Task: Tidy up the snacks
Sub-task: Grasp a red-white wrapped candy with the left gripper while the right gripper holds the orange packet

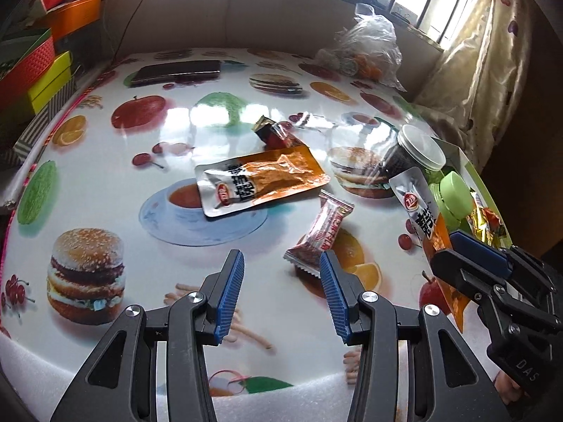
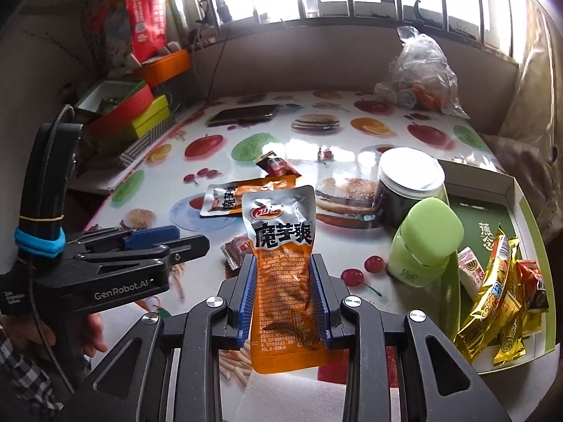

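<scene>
Orange-silver snack pouch [image 2: 281, 267] upright, clamped.

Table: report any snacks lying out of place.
Three packets lie loose on the table, outside the green tray: an orange pouch, a pink-and-white wrapper and a dark red packet. The right gripper holds a fourth.

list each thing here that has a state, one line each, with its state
right gripper: shut on an orange pouch, held above the table
held orange pouch: upright, sealed
left gripper: open, nothing between its fingers
second orange pouch: lying flat on the table
pink-wrapped snack: lying on the table, sealed
dark jar: lid on
green jar: capped, tilted in the box
green box: open, partly filled with snacks
</scene>
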A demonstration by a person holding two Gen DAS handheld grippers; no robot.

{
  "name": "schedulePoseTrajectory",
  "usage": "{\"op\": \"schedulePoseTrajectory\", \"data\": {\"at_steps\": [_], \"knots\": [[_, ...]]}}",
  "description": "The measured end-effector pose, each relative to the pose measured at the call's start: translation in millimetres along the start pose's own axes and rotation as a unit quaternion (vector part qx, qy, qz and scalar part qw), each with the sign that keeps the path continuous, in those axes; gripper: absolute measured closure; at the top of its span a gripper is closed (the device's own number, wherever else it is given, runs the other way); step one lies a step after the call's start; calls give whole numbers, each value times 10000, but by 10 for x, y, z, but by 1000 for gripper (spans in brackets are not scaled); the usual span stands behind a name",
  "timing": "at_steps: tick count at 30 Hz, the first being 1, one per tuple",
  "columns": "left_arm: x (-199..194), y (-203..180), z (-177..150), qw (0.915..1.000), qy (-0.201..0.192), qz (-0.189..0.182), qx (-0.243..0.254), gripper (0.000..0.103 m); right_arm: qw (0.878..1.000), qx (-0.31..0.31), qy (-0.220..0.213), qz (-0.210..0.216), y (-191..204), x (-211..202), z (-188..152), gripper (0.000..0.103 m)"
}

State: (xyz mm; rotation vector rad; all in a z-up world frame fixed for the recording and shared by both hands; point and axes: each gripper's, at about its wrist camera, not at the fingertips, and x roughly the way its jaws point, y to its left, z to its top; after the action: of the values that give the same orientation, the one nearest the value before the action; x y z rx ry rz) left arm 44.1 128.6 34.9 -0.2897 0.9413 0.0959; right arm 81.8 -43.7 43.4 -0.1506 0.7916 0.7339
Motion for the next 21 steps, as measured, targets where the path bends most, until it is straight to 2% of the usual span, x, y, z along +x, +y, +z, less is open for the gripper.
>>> {"op": "schedulePoseTrajectory", "data": {"at_steps": [9, 14, 21], "knots": [[268, -252, 92, 9988, 224, -97, 418, 57, 9999, 151, -22, -75, -146, -49, -38, 74], [401, -285, 125, 9983, 347, -164, 445, 57, 9997, 210, -27, -104, -194, -57, -44, 74], [481, -325, 184, 9981, 330, -131, 505, 57, 9995, 258, -32, -156, -209, -57, -36, 74]]}}
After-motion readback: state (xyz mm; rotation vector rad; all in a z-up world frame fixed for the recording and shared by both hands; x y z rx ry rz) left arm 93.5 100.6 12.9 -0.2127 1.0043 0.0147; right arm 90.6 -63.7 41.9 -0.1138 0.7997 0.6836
